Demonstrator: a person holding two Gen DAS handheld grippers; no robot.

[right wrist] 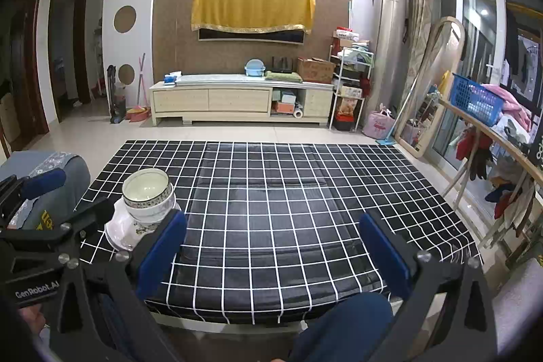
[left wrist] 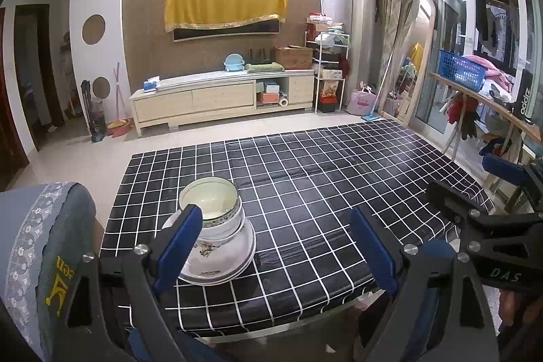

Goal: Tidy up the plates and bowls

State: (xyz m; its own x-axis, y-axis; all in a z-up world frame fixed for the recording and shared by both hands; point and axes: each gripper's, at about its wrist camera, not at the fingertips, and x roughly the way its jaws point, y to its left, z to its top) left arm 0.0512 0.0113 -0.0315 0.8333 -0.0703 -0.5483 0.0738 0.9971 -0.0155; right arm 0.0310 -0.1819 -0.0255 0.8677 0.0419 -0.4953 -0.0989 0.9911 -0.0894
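A: Left tongs [left wrist: 275, 243] gape wide, empty. The white ceramic bowls nested on floral-rimmed plates [left wrist: 217, 236] sit just ahead of their left finger on the black-checked desk [left wrist: 322, 192].

B: Right tongs [right wrist: 271, 246] also wide, empty. Clip that tall stack off-centre and the bowls could topple.

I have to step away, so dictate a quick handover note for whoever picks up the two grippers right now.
Left gripper: open, empty, hanging near the stack.
Right gripper: open, empty, over bare tablecloth.
Dishes: bowls nested on plates, one stack at the table's near left.
Done: everything in view is already stacked.
Left: seemingly nothing on the table; check the stack sits straight, since the bowls look slightly tilted.
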